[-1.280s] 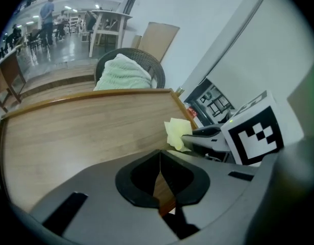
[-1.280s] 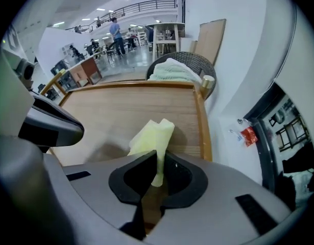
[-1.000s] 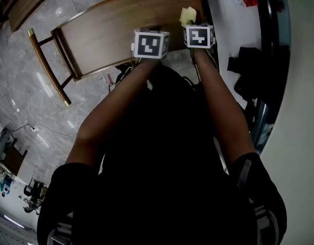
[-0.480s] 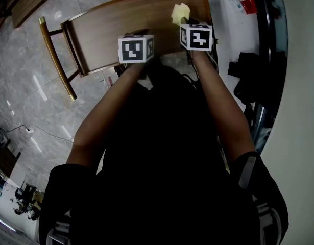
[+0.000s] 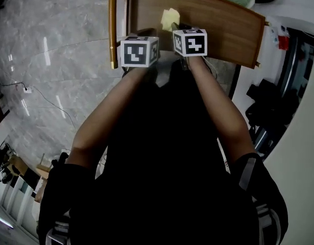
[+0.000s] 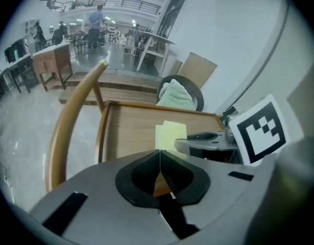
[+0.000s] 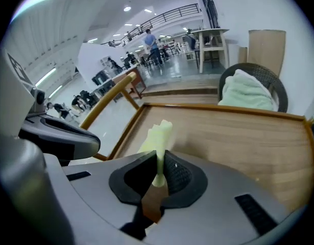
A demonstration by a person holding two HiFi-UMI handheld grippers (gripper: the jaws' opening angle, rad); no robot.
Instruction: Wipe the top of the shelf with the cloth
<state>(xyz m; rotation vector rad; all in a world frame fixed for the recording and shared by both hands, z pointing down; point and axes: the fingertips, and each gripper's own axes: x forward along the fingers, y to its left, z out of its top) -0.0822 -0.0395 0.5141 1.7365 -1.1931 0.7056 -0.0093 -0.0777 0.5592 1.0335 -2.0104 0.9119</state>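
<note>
The right gripper (image 7: 159,160) was seen with its jaws clamped on the yellow cloth (image 7: 158,136). The cloth was pinched by its lower edge, and the rest of it stood up ahead of the jaw tips. The wooden shelf top (image 7: 238,137) lay below and beyond those tips. It could not be told whether the cloth was touching the wood.

The left gripper (image 6: 159,160) was held just beside the right one. Its jaws were pressed together with nothing between them, and the cloth could be seen ahead of them and to their right.

The wiping step was judged to be barely under way. For it to be done well, the right jaws would need to be tipped down until a broad face of the cloth, not just its edge, was laid flat on the wood. Long overlapping strokes could then be drawn along the board, out towards the far edge where a basket (image 7: 252,93) stood behind it. The clamp would have to be held firm so that the cloth was not dragged out by friction. The idle left jaws were best held off to the side, clear of the wiped path.
</note>
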